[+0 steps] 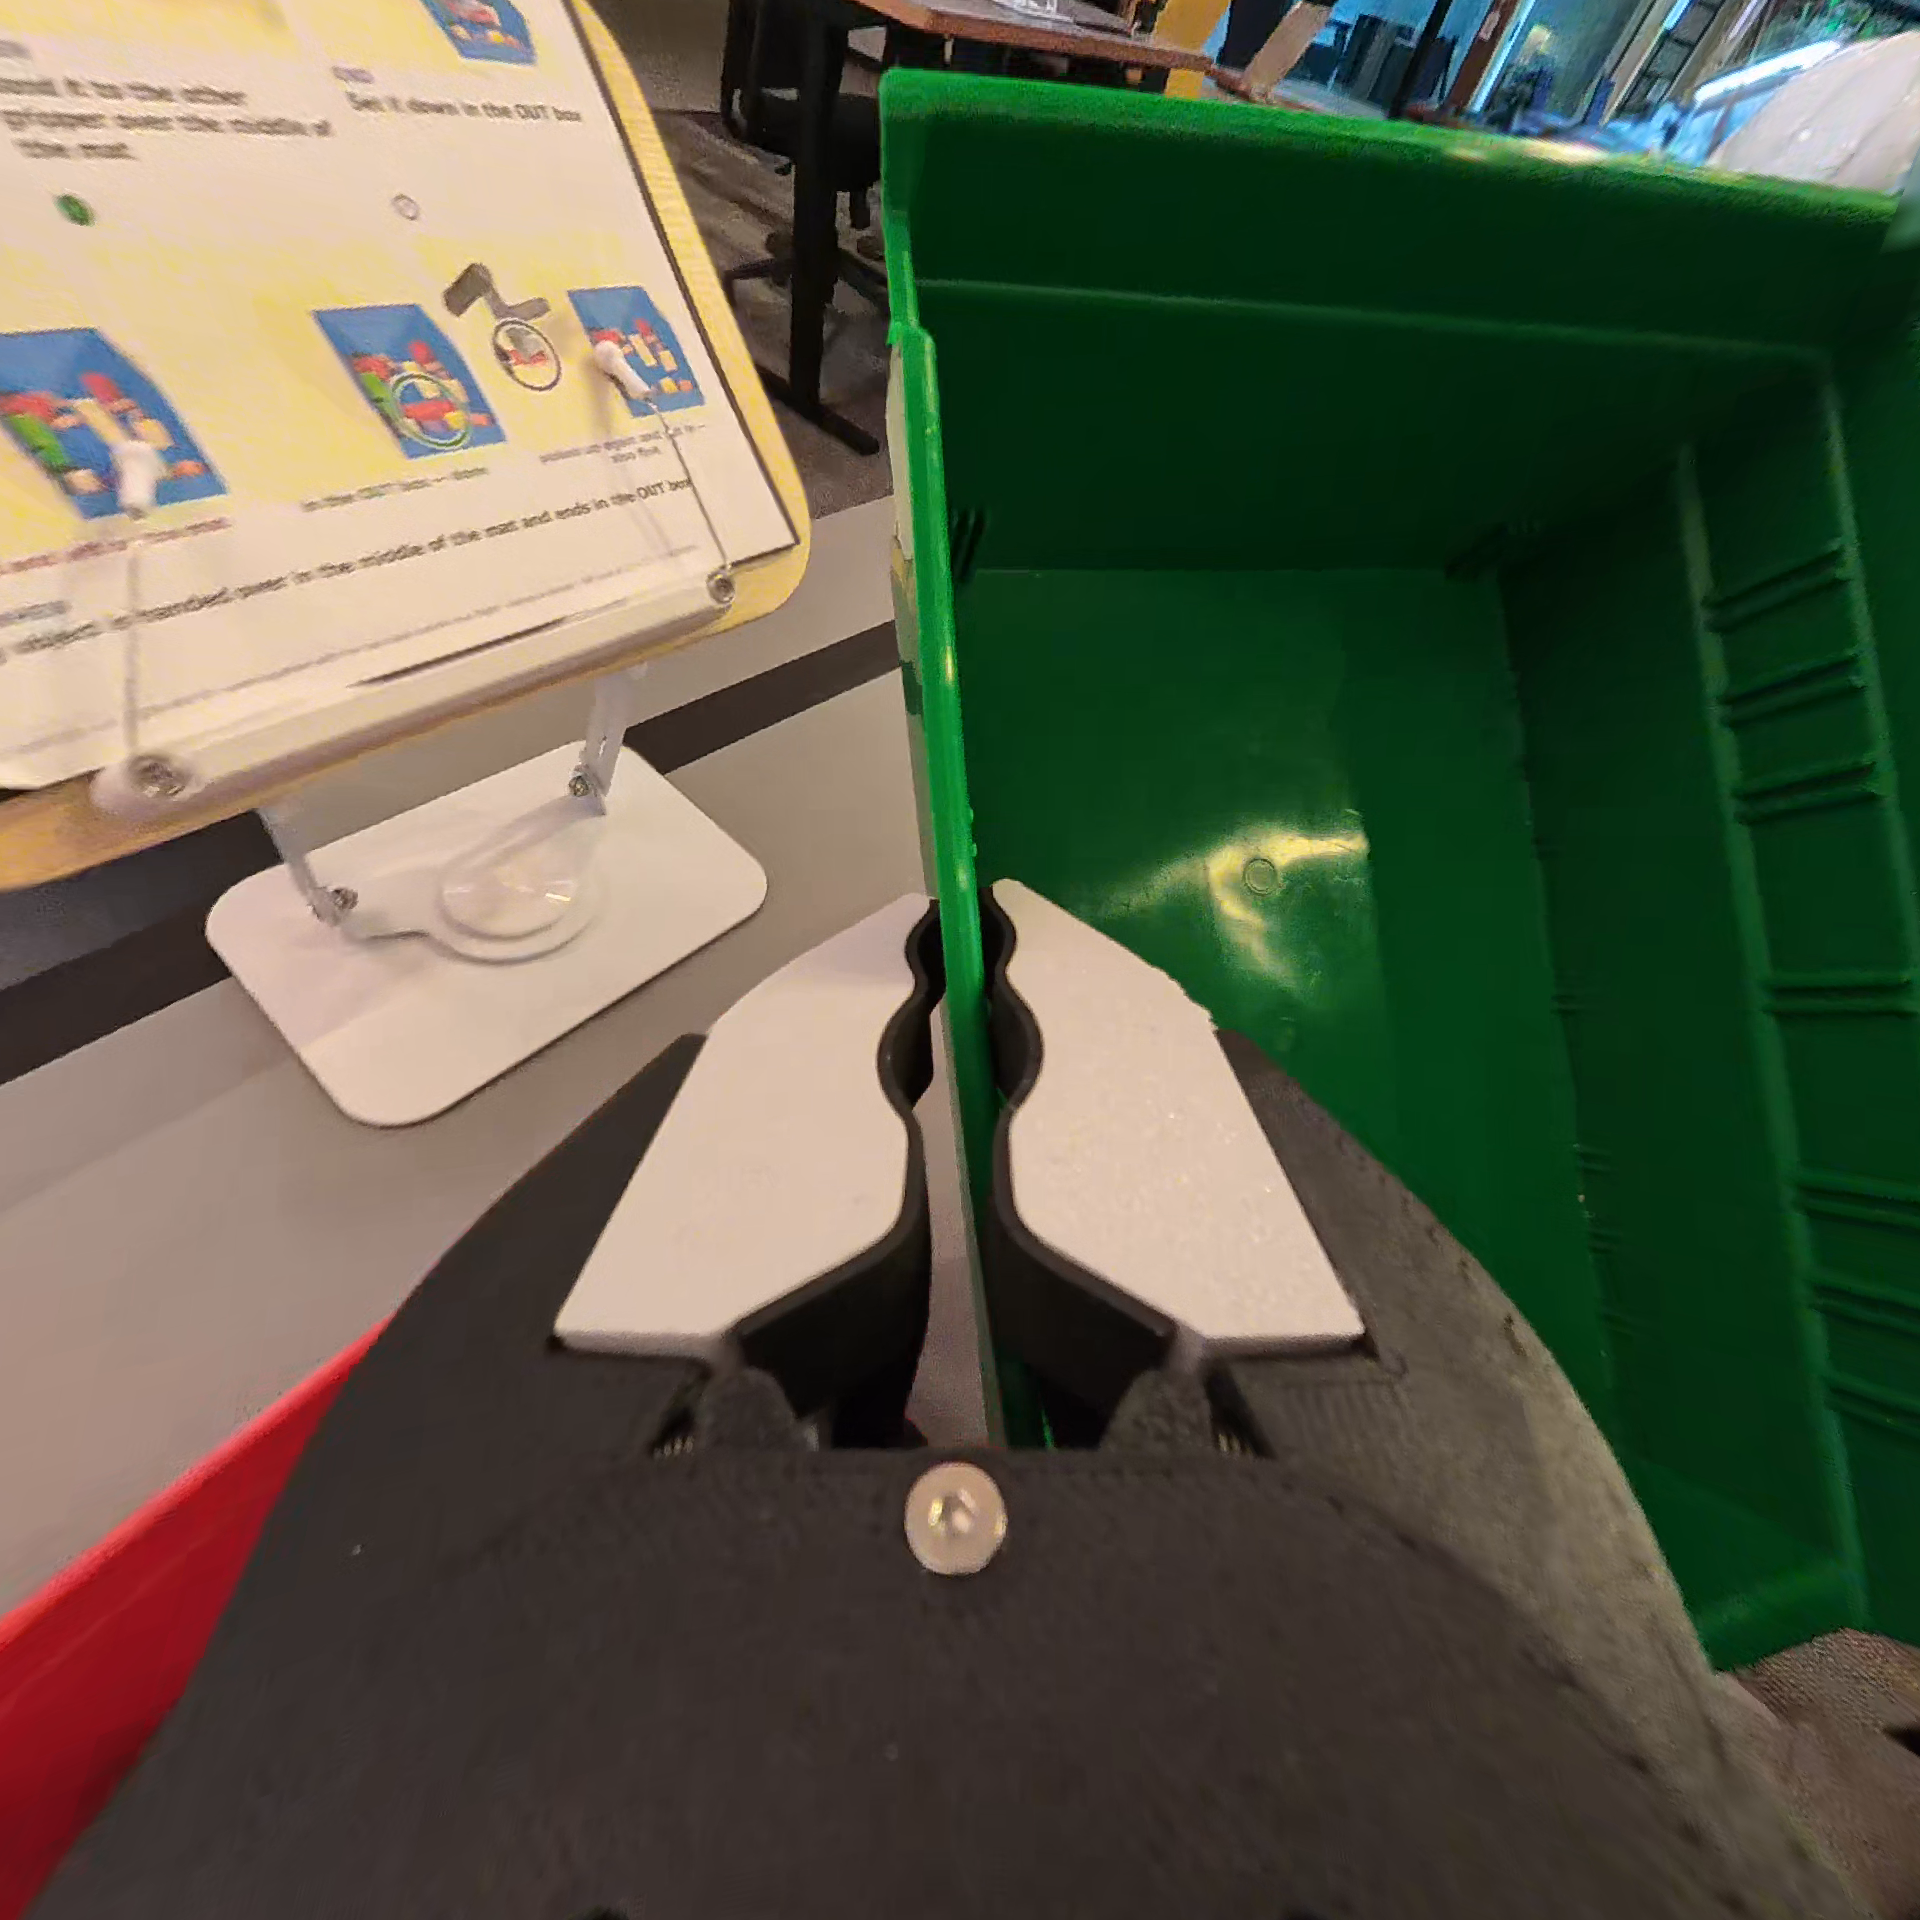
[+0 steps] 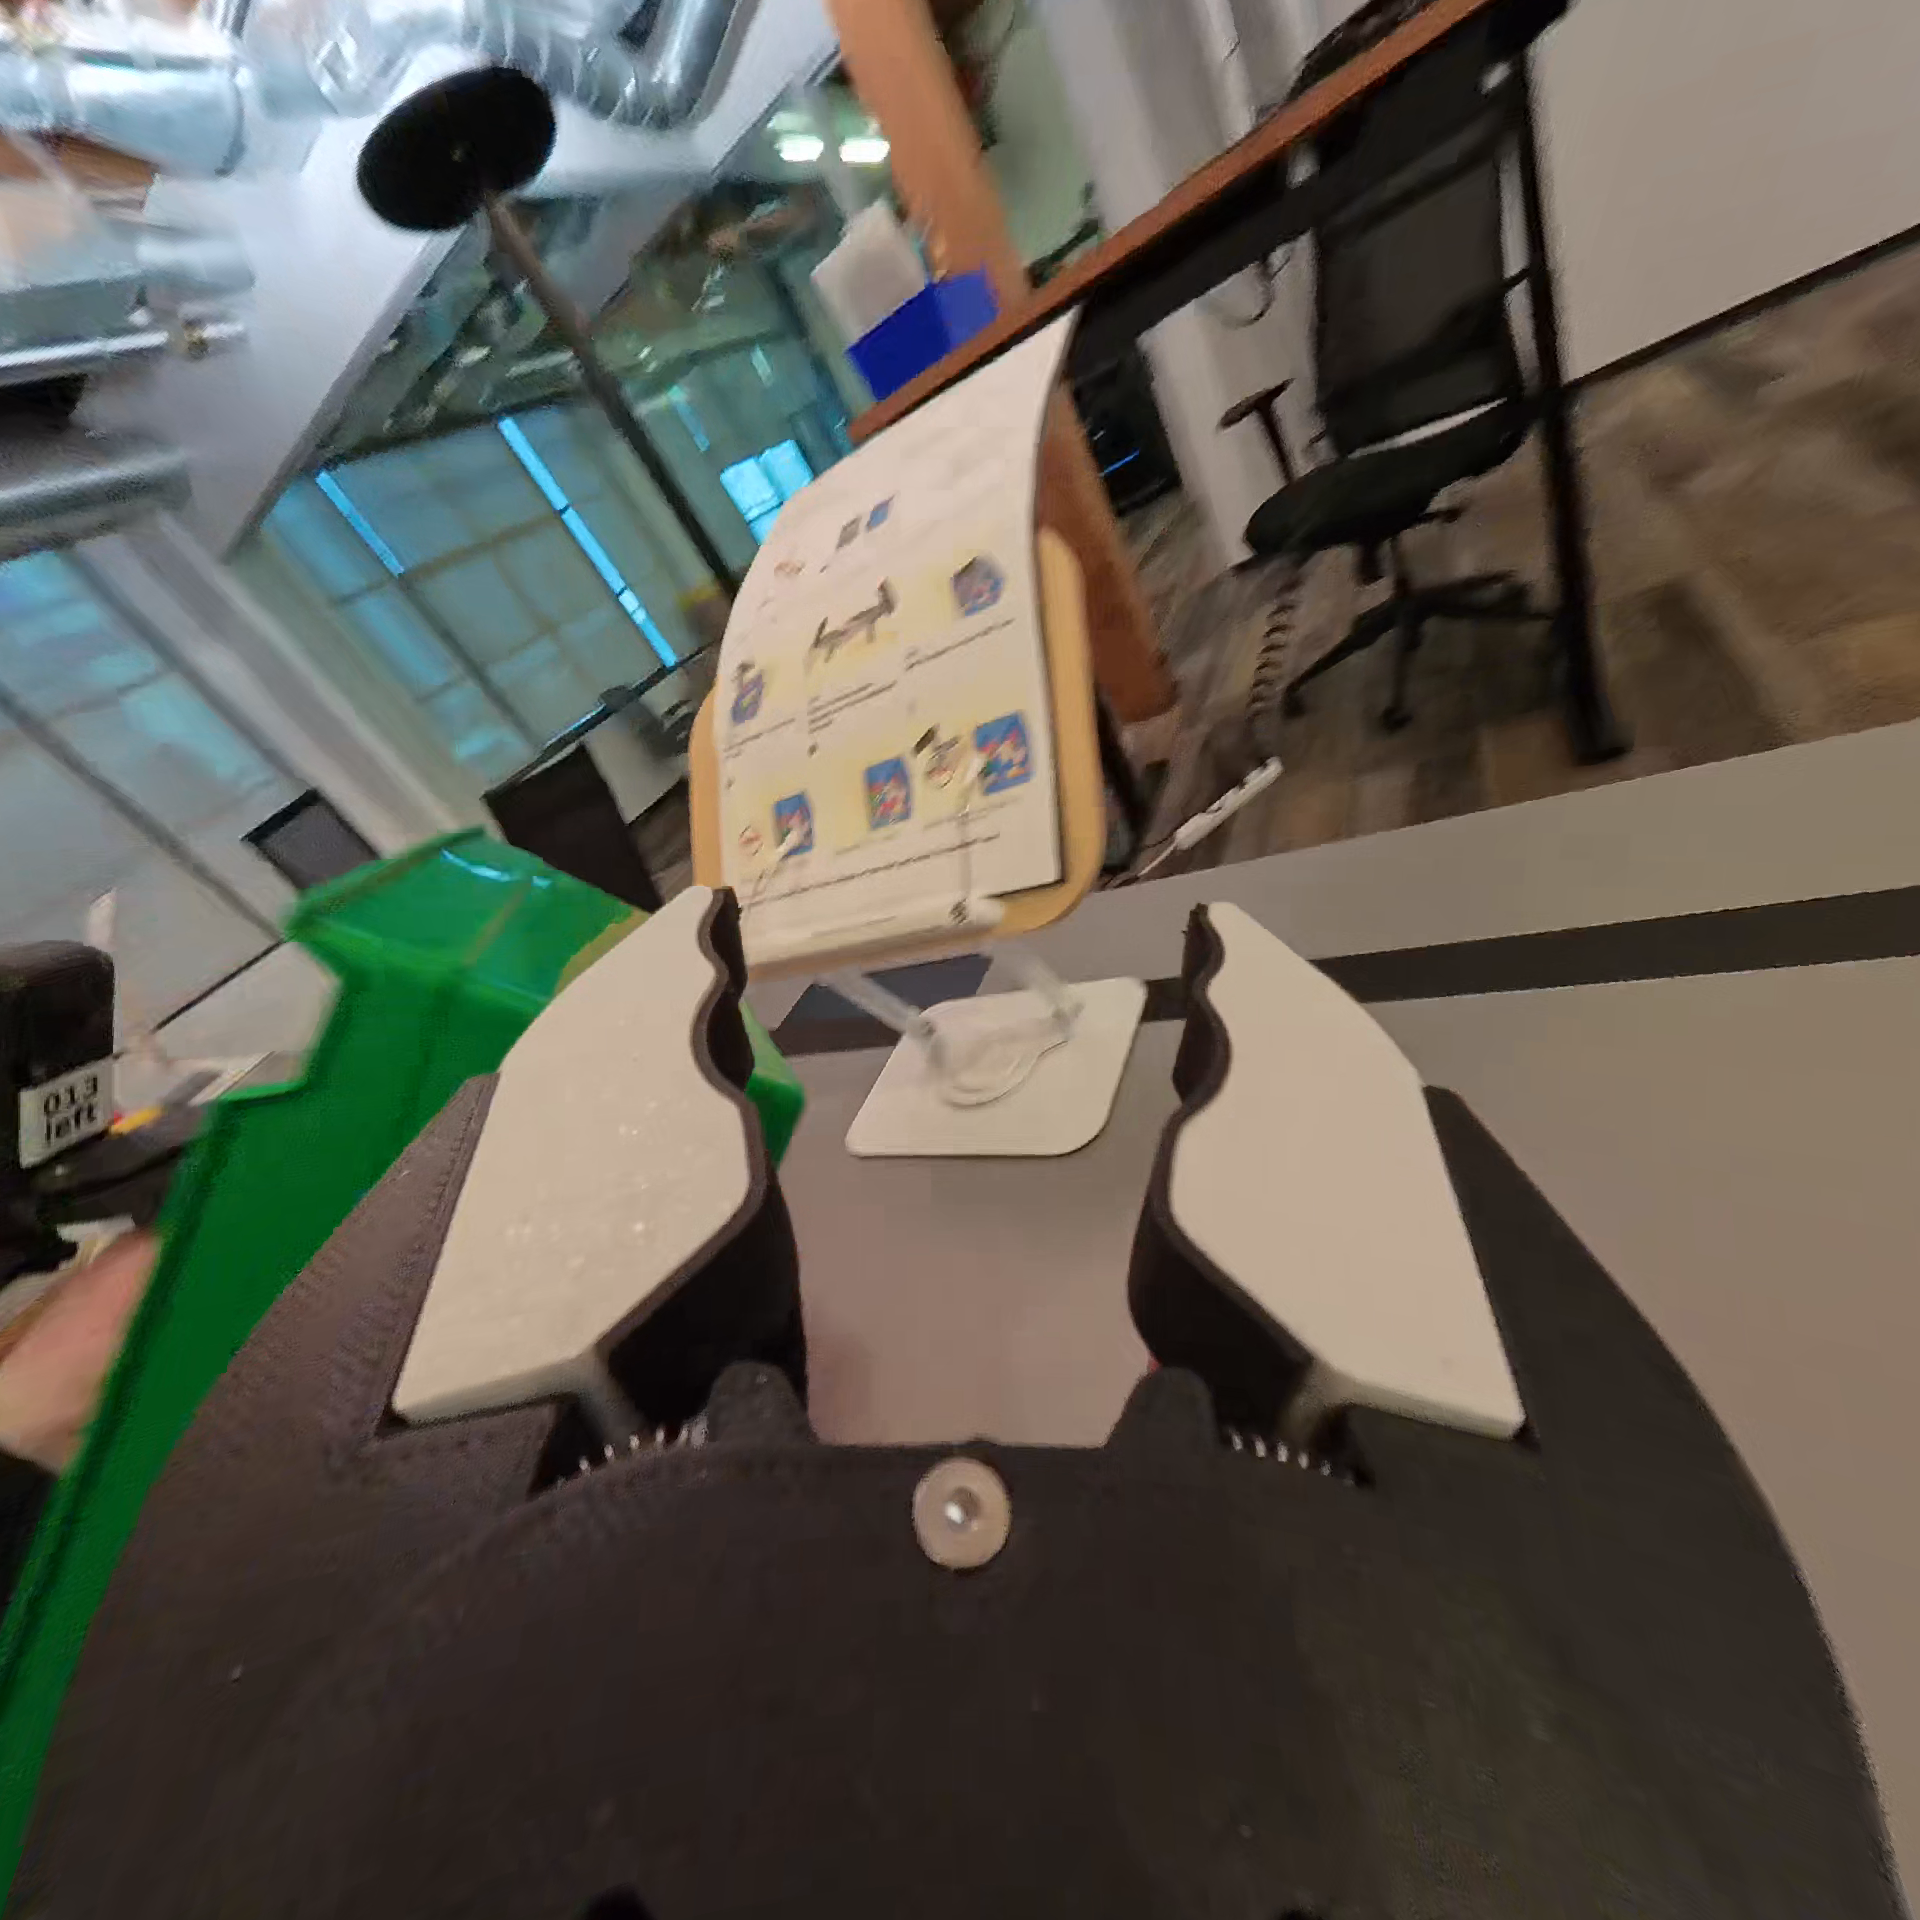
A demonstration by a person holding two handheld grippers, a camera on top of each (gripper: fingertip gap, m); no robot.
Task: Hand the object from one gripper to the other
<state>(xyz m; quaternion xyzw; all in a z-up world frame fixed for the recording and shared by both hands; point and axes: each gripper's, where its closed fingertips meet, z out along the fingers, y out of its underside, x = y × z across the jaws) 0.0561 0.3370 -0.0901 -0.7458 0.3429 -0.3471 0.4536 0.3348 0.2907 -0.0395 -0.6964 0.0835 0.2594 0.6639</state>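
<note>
My left gripper (image 1: 961, 914) is shut on the side wall of a green plastic bin (image 1: 1351, 727). The bin is empty inside and its wall runs straight up between the two fingers. In the right wrist view the same green bin (image 2: 416, 997) shows at the left, held up off the grey table, with the other gripper's black body (image 2: 57, 1091) and a hand (image 2: 62, 1340) behind it. My right gripper (image 2: 961, 935) is open and empty, to the right of the bin and apart from it.
A printed instruction sheet on a wooden board (image 1: 343, 343) stands on a white stand (image 1: 488, 945) on the grey table (image 1: 156, 1195); it also shows in the right wrist view (image 2: 904, 727). A red thing (image 1: 125, 1610) lies at lower left. Office chairs and desks (image 2: 1392, 468) stand beyond.
</note>
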